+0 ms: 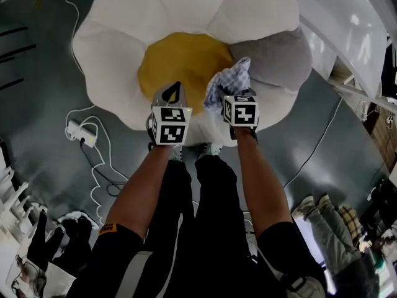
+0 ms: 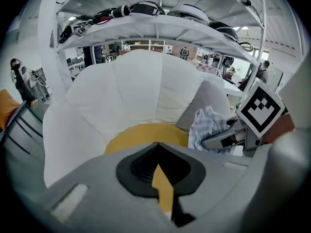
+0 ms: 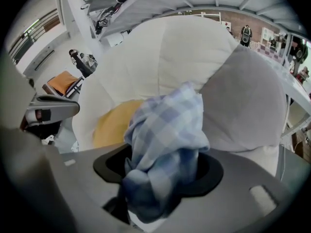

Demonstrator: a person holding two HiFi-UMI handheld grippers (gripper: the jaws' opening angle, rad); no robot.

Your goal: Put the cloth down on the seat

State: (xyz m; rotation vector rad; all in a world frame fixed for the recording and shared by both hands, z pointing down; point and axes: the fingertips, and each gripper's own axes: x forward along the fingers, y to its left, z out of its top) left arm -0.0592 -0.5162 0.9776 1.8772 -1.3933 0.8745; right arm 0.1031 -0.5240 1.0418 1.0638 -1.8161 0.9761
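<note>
The seat is a flower-shaped cushion chair with white petals [image 1: 118, 36], one grey petal [image 1: 276, 58] and a yellow middle [image 1: 180, 61]. A blue-and-white checked cloth [image 1: 228, 79] stands bunched between the jaws of my right gripper [image 1: 232, 92], over the seat's front edge beside the grey petal. In the right gripper view the cloth [image 3: 165, 130] fills the middle of the gap and the jaws stand wide, not visibly pinching it. My left gripper [image 1: 175, 94] hovers over the yellow middle, tips together, holding nothing. The left gripper view shows the cloth [image 2: 206, 125] to its right.
A power strip [image 1: 80, 132] with white cables lies on the grey floor at the left. A white shelf rack [image 1: 347, 36] stands behind and right of the seat. Bags [image 1: 56, 234] sit at the lower left. The person's legs stand just before the seat.
</note>
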